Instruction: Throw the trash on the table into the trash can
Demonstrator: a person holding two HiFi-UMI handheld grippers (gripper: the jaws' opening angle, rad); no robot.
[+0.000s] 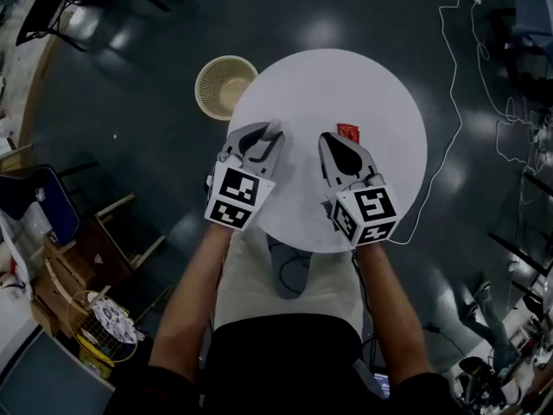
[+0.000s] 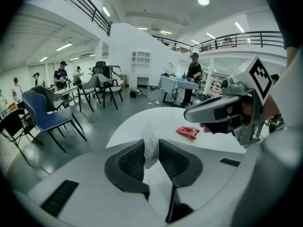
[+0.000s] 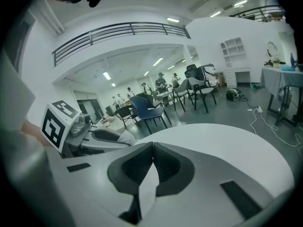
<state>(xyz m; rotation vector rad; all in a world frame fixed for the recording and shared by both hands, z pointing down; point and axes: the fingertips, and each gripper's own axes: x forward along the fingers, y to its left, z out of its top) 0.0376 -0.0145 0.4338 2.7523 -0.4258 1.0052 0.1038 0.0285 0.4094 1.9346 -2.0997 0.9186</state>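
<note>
The left gripper [image 2: 151, 143] is pinching a white tissue [image 2: 150, 151] between nearly closed jaws, above the table [image 1: 346, 85]. The right gripper [image 3: 152, 146] is holding its jaws together, empty. A red wrapper [image 1: 348, 131] is lying on the table just beyond its tips. The trash can [image 1: 223, 85] is standing on the floor, touching the table's far left edge.

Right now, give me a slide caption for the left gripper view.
Left gripper pinches white crumpled paper over the round table, red wrapper lying ahead.

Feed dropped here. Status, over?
Left claw shut on white tissue. Right claw shut, empty. Red wrapper on table. Basket beside table, nothing blocking.
</note>
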